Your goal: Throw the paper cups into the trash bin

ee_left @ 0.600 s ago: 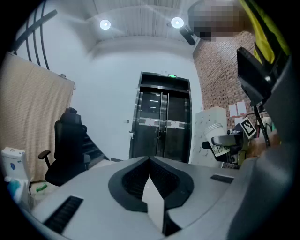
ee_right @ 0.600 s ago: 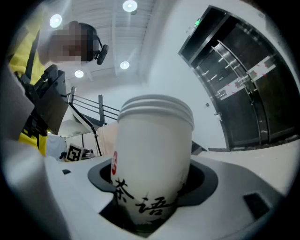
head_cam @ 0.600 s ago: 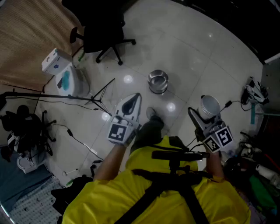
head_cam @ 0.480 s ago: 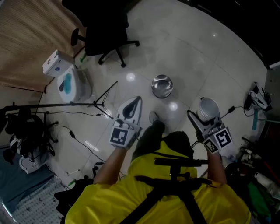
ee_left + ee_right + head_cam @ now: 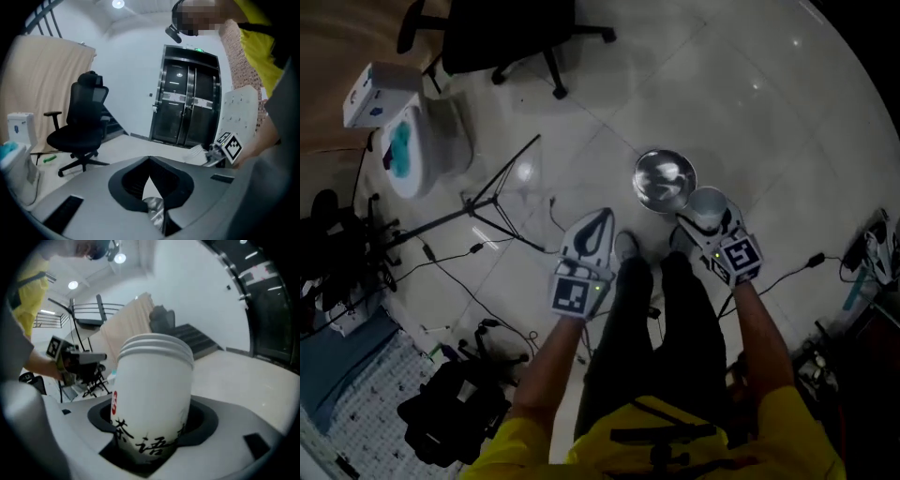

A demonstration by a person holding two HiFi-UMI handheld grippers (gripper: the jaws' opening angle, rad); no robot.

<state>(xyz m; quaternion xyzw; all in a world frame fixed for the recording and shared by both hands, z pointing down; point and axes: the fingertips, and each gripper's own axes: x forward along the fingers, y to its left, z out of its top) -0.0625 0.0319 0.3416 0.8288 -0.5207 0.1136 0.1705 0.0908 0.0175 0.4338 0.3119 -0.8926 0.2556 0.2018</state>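
Note:
A round shiny metal trash bin (image 5: 665, 179) stands on the pale tiled floor just ahead of the person's feet. My right gripper (image 5: 707, 212) is shut on a stack of white paper cups (image 5: 705, 204), held upright at the bin's near right rim. In the right gripper view the cups (image 5: 152, 390) fill the space between the jaws, with red and black print low on the side. My left gripper (image 5: 602, 217) is shut and empty, left of the bin; its tips (image 5: 149, 160) meet. The right gripper and cups (image 5: 199, 152) show at right in the left gripper view.
A black office chair (image 5: 502, 33) stands at the far left. A white appliance with a teal top (image 5: 412, 150) and a white box (image 5: 370, 94) sit left of it. A black tripod (image 5: 492, 199) and cables (image 5: 441, 253) lie on the floor, a black bag (image 5: 455, 417) near left.
The person has stepped toward the trash bin. My right gripper has carried the cups forward and left to the bin's rim. The left gripper stays shut.

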